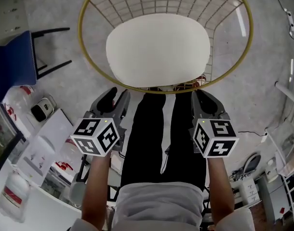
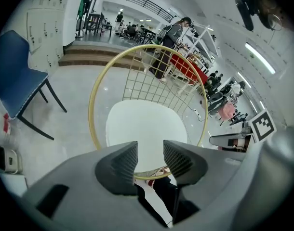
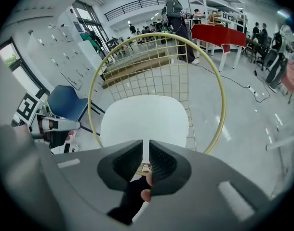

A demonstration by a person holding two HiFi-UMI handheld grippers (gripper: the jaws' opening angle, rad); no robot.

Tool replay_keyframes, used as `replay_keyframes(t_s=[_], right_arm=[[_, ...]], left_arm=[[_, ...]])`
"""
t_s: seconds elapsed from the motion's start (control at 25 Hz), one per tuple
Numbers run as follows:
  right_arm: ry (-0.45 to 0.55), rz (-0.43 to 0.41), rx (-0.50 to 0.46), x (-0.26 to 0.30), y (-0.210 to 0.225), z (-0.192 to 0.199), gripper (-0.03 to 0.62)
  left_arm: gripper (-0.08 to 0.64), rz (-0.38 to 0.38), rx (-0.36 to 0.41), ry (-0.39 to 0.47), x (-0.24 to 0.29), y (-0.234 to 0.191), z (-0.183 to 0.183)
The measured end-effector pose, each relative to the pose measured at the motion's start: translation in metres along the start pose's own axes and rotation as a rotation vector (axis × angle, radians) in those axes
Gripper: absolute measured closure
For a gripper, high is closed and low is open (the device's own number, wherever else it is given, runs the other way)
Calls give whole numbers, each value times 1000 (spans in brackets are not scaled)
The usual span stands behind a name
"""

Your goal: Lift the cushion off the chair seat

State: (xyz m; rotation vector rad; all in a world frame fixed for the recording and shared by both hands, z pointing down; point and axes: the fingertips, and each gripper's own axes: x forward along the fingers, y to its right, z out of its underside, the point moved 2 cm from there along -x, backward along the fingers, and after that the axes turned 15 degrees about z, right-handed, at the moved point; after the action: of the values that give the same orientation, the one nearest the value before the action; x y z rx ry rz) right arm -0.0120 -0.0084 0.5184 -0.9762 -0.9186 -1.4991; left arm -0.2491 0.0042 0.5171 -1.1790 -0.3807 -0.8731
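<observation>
**Position.** The cushion (image 1: pixel 158 49) lies flat on the seat of the wire chair (image 1: pixel 137 1). It is ahead of and below both grippers and touches neither.

**Gripper state.** The left gripper (image 2: pixel 150 154) has its jaws moderately apart, with nothing between them. The right gripper (image 3: pixel 146 159) shows only a narrow slit and is also empty.

**Handling.** The cushion looks light, soft and padded, with a smooth cover. It will probably sag if raised at a single point.

**Grip points.** Take hold at the edge nearest the grippers, one gripper toward each near corner, and pinch the full thickness. The right jaws probably need to be wider for this.
</observation>
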Motion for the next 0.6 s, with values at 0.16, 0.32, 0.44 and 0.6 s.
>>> replay_keyframes(t_s=[0.16,0.32,0.44,0.6], right_arm=[[4,-2,6,17,2,1,540],[-7,4,17,32,10,4,537],[-11,9,23,41,15,7,535],[-25,10,22,54,21,12,531]], left_arm=[[394,-7,3,-6,11,-15,-2],[390,-16,0,-4,22,-26,-4],[388,-15,4,-16,32,-31,-2],[382,-24,2,-24,43,-42,-1]])
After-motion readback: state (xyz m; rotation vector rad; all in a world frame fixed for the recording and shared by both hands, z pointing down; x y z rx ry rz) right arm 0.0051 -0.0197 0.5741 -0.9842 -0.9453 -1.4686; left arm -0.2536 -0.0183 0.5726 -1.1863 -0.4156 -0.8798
